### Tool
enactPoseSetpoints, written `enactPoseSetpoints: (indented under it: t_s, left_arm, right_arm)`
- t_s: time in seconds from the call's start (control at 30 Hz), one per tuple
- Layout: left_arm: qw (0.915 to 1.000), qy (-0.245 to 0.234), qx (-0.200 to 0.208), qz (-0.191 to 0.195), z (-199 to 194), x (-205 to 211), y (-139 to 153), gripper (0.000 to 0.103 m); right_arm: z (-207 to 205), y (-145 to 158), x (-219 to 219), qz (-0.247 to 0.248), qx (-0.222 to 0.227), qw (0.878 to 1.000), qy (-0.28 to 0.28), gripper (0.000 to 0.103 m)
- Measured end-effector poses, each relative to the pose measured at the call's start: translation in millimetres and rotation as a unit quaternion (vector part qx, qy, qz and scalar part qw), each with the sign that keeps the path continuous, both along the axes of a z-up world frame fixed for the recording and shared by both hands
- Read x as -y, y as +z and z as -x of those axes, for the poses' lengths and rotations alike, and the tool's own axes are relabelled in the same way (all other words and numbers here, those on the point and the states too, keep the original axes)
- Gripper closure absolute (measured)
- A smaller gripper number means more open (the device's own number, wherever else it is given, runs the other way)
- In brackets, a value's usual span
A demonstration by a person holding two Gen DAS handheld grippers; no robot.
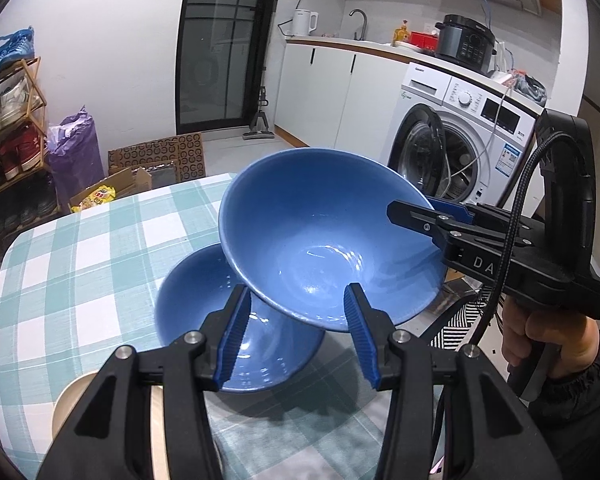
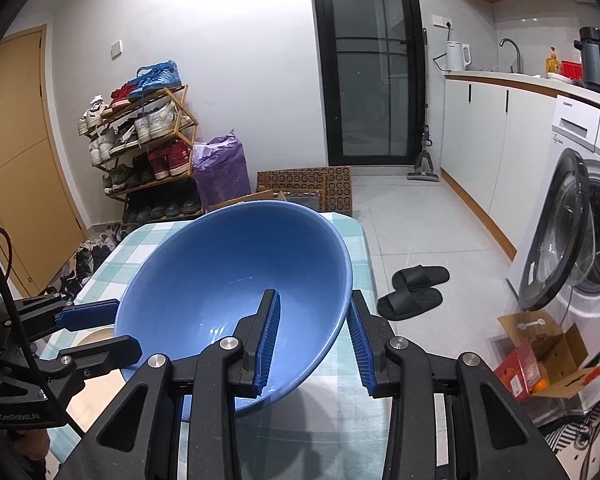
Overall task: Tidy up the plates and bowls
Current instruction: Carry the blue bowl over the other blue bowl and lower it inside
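My right gripper (image 2: 315, 294) is shut on the rim of a blue bowl (image 2: 220, 272), one finger inside and one outside. It holds the bowl tilted in the air above the checked table (image 2: 352, 248). From the left wrist view, this raised bowl (image 1: 320, 248) hangs over the far right edge of a second blue bowl (image 1: 192, 312), which sits on the tablecloth (image 1: 80, 260); contact between them is unclear. The right gripper (image 1: 412, 208) grips from the right. My left gripper (image 1: 296, 288) hovers open over the lower bowl, its pads touching nothing.
A cream plate (image 1: 66, 404) lies at the table's near left corner, under the left gripper. A washing machine (image 2: 572, 240) with its door open stands on the right. Black slippers (image 2: 412, 288) and an open cardboard box (image 2: 540, 360) lie on the floor beside the table.
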State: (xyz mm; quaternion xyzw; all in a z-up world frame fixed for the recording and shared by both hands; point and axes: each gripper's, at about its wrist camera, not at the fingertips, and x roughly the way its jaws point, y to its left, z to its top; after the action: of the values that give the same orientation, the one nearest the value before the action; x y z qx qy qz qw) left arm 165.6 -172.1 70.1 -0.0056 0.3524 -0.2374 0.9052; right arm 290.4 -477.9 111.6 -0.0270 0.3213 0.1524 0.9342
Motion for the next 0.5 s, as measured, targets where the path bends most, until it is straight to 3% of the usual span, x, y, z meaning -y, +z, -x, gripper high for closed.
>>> enactPoseSetpoints:
  t_s: [0.5]
  left_arm:
    - [0.9997,0.024,-0.010,-0.001,-10,-29,-9,0.055]
  right_arm:
    - [-20,-10,-36,0.003,-0.014,1.000,0.023,0.067]
